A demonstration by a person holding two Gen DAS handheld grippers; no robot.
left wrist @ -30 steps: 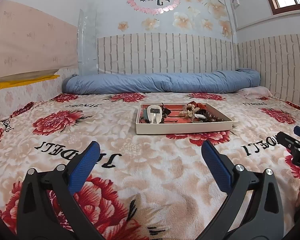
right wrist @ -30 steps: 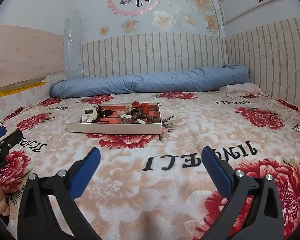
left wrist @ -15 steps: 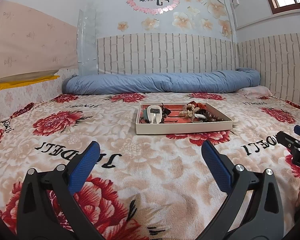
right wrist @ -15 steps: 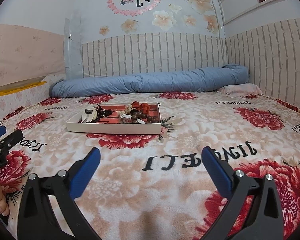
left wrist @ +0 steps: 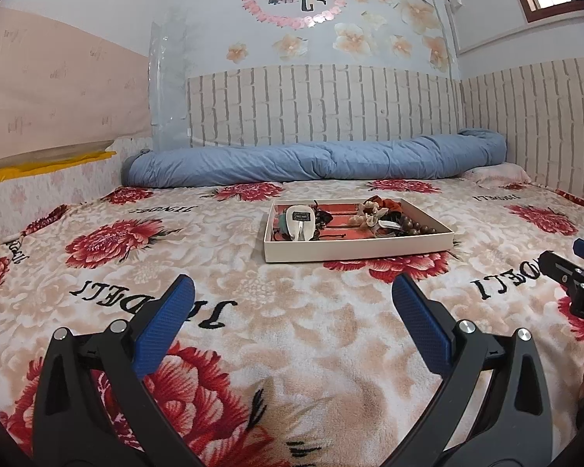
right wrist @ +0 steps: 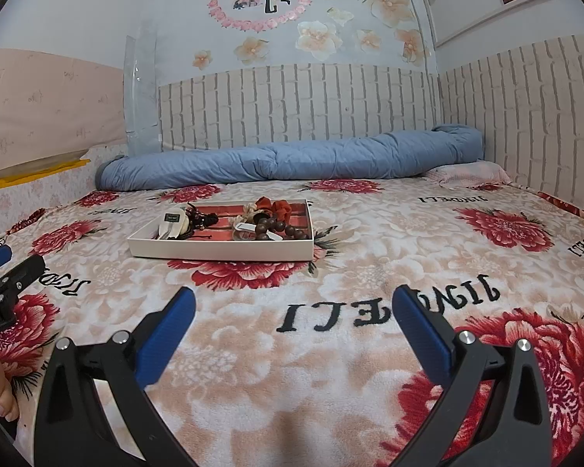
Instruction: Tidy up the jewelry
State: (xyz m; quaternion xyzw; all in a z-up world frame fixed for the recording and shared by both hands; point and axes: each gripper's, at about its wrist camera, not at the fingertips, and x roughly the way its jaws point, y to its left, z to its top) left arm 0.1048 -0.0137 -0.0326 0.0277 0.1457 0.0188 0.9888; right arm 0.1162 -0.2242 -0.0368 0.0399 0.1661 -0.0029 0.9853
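Note:
A shallow cream tray point(left wrist: 354, 251) point(right wrist: 222, 251) with a red lining lies on the flowered blanket ahead of both grippers. Inside it I see a white clip point(left wrist: 299, 220) point(right wrist: 171, 225), dark tangled pieces point(left wrist: 323, 218) point(right wrist: 200, 218), a beige flower piece point(left wrist: 370, 214), red scrunchies point(right wrist: 272, 205) and a brown bead bracelet point(left wrist: 416, 229) point(right wrist: 280, 229). My left gripper point(left wrist: 292, 292) stands open low over the blanket, well short of the tray, holding nothing. My right gripper point(right wrist: 292, 303) is open too and holds nothing, with the tray ahead to its left.
The blanket point(left wrist: 214, 272) covers a bed. A rolled blue duvet point(left wrist: 315, 163) point(right wrist: 292, 163) lies along the brick-pattern back wall, with a pink pillow point(right wrist: 471, 173) at its right end. Walls close the bed at the back and right. Fingers point(right wrist: 0, 401) show at the lower left edge.

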